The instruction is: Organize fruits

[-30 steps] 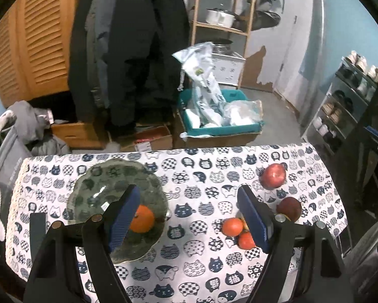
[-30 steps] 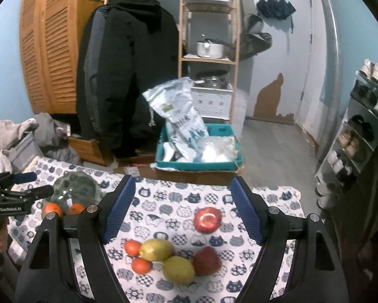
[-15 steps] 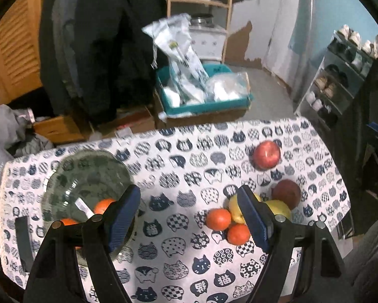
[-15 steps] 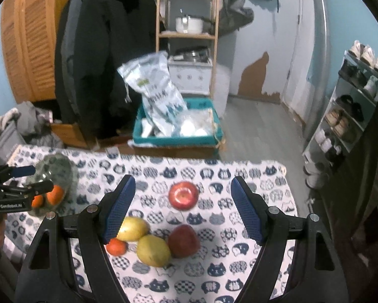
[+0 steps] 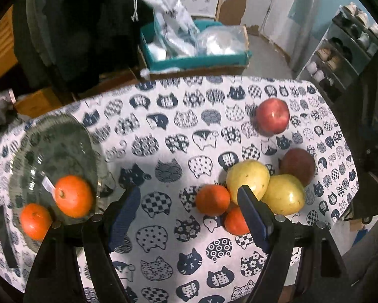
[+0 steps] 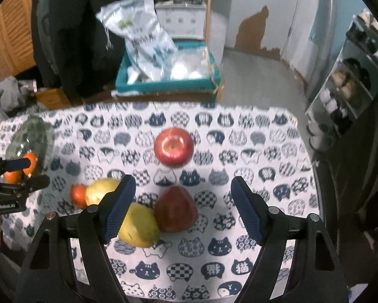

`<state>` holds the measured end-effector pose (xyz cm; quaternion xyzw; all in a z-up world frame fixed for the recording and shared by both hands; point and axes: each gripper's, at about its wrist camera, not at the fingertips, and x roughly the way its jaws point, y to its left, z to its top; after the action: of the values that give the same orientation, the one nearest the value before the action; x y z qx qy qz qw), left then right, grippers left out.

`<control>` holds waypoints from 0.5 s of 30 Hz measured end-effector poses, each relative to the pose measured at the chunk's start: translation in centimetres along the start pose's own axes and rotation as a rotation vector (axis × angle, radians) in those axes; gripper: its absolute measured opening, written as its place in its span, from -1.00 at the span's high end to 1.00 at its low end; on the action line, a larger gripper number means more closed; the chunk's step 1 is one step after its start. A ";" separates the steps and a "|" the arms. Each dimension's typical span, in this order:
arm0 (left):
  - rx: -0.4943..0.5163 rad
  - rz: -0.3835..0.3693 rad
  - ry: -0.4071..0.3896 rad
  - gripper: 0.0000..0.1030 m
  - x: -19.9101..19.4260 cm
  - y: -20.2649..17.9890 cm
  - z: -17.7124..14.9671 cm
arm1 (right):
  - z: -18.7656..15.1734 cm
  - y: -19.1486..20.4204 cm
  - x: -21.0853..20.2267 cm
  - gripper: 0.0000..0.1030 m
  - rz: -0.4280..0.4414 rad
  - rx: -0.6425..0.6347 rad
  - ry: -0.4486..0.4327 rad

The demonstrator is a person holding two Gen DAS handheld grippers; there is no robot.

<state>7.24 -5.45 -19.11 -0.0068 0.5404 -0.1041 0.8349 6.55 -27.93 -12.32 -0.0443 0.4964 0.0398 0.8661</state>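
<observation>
My right gripper (image 6: 181, 202) hangs with jaws spread and empty, the dark red apple (image 6: 175, 209) framed between them, touching the yellow pear (image 6: 138, 224). My left gripper (image 5: 189, 209), also released, sits farther from that apple, nearer 2 tangerines (image 5: 212, 199).

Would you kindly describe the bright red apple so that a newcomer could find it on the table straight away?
Start at the table with the cat-print cloth. A cluster of fruit lies on it: two yellow pears, small oranges and a dull, dark red fruit. The bright red apple sits alone beyond that cluster, towards the table's far edge, touching nothing; it is the only shiny one, round, with its stem dimple facing up.
</observation>
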 end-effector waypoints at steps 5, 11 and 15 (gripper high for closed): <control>0.018 0.007 0.056 -0.56 2.4 -0.4 -0.5 | -0.7 0.1 2.4 -0.53 -0.015 -0.009 0.065; 0.051 0.027 0.107 -0.56 4.6 -0.8 -1.1 | -1.5 0.2 4.6 -0.53 -0.013 -0.008 0.126; 0.048 0.000 0.136 -0.56 5.5 -0.8 -1.3 | -1.8 0.4 5.2 -0.53 -0.019 -0.017 0.145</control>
<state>8.13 -7.12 -24.47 0.0203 0.5934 -0.1171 0.7961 7.56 -27.63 -17.73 -0.0594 0.5569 0.0324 0.8278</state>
